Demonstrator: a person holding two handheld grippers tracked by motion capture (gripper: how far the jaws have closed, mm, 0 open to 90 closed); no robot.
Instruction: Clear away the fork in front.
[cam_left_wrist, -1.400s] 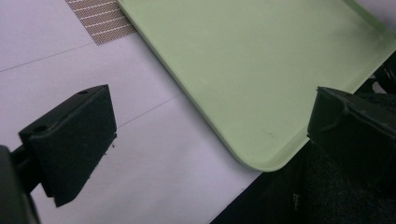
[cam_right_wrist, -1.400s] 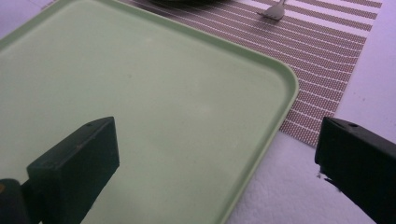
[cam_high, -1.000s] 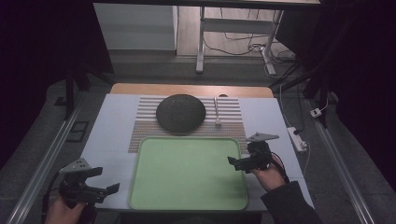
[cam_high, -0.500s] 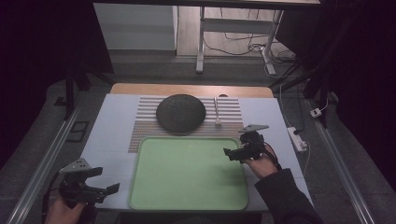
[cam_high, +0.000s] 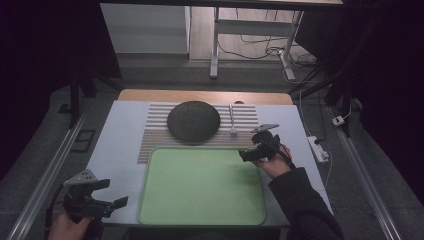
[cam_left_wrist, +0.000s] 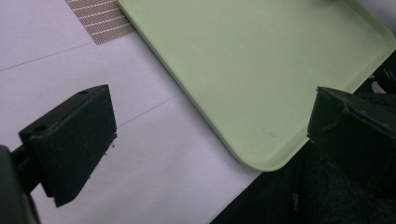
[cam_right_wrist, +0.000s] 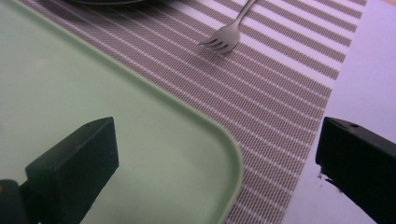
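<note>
Beyond the right claw (cam_right_wrist: 217, 154), fork (cam_right_wrist: 227, 32) handle cut off.

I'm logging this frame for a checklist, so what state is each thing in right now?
Right gripper: open, holding nothing, over the tray's far right corner.
Left gripper: open, holding nothing, near the tray's near left corner.
Green tray: flat on the table, nothing on it.
Fork: lying on the striped mat, untouched.
Dark plate: on the mat, nothing visible on it.
</note>
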